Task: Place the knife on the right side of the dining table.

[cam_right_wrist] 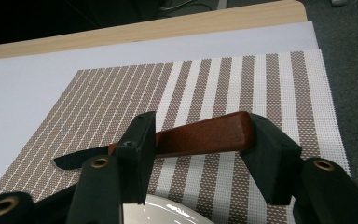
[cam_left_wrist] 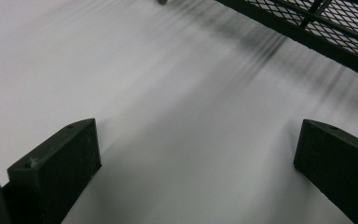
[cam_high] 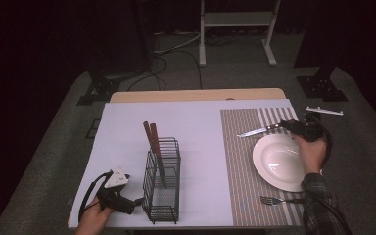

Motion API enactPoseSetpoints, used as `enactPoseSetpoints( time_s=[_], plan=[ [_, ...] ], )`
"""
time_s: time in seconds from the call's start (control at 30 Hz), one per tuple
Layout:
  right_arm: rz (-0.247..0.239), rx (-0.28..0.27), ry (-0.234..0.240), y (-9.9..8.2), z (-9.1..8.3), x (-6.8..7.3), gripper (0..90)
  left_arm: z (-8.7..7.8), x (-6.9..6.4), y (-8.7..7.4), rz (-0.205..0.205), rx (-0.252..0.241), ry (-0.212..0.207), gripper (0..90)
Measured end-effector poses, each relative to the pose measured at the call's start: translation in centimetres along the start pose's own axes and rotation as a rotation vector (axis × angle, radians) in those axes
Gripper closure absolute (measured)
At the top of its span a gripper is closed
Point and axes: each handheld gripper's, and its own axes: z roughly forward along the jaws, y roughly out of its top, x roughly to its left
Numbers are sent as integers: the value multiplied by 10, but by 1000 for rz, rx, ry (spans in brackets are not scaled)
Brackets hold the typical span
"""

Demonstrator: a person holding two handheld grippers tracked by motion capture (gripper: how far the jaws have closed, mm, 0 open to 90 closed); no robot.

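While your right gripper [cam_high: 293, 126] hangs over the far edge of the striped placemat [cam_high: 240, 147], the knife [cam_high: 255, 130] lies flat on that mat just beyond the white plate [cam_high: 279, 161], blade toward the middle of the table and wooden handle toward your right hand. From the right gripper view, the knife's reddish-brown handle [cam_right_wrist: 205, 135] runs crosswise between the two black jaws: the butt end sits against the jaw on the right of that picture, and the other jaw stands across the handle near where the dark blade [cam_right_wrist: 79, 158] begins. Whether the pads press on the wood cannot be told from these pictures; the jaws stand partway apart with the handle between them, and the knife looks to be resting on the mat. A fork [cam_high: 274, 200] lies on the near edge of the same mat, beside your right sleeve. Your left gripper [cam_high: 122, 200] rests low on the white table cover [cam_high: 127, 127] near the front edge, just beside the black wire caddy [cam_high: 162, 181], which holds two wooden-handled utensils [cam_high: 151, 134] upright. Its jaws are spread wide, with bare white surface between them.
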Motion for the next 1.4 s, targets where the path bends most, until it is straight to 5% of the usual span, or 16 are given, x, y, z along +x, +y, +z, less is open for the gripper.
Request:
enactPoseSetpoints(
  time_s=[1.4],
  plan=[
    [29, 209, -96, 3, 22, -6, 369, 0, 0, 0, 1, 0, 0, 0]
  ],
)
